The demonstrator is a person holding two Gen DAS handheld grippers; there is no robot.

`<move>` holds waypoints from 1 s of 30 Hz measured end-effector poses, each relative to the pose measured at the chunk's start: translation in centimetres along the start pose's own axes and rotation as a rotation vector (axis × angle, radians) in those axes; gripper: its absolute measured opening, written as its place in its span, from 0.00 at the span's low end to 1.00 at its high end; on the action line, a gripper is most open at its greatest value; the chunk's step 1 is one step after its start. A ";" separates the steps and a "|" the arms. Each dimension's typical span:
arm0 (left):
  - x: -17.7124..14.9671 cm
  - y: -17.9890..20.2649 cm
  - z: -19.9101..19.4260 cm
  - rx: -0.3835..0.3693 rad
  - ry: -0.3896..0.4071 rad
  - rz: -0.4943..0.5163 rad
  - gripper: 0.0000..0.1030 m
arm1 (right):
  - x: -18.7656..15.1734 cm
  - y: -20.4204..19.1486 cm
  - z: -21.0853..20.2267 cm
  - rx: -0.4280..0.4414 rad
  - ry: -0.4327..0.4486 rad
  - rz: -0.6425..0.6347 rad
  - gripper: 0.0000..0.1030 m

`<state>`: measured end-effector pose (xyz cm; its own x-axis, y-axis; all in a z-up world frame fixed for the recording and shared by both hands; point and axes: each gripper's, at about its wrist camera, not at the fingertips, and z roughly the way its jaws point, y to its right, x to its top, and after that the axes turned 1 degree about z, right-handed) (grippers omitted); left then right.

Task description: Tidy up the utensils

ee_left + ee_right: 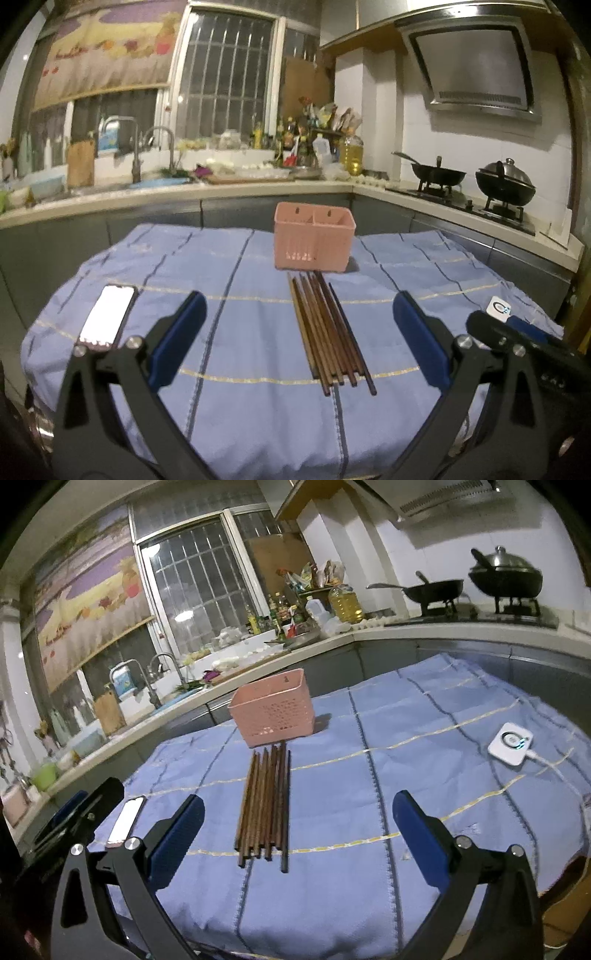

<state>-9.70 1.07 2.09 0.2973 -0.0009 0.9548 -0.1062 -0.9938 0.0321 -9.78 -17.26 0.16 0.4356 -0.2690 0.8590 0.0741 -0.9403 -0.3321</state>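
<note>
A dim kitchen is seen — a barred window [225, 77] is set above the far counter [177, 194], white tiled walls [384, 110] are lit, a range hood [476, 66] is mounted at right.

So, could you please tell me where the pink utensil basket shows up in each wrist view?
Left wrist view: the pink basket stands centre, just above the middle, beyond the far tips of the chopsticks.
Right wrist view: the pink basket stands left of centre, above the middle.
Shared landmark: the chopsticks lying on the blue cloth, pointing at the basket.
</note>
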 end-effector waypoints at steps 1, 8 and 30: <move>0.0 0.0 0.0 0.003 0.006 0.004 0.94 | 0.0 0.0 0.3 0.002 -0.005 0.004 0.97; 0.0 0.3 0.9 0.022 -0.013 0.044 0.94 | -0.1 0.0 2.0 0.021 -0.039 0.015 0.97; -0.1 -0.9 1.3 0.105 -0.020 0.023 0.94 | 0.5 -1.4 3.9 0.027 -0.089 -0.035 0.97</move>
<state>-8.35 1.79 1.61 0.3152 -0.0250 0.9487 -0.0131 -0.9997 -0.0220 -6.15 -15.28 -0.49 0.5098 -0.2154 0.8329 0.1140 -0.9427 -0.3136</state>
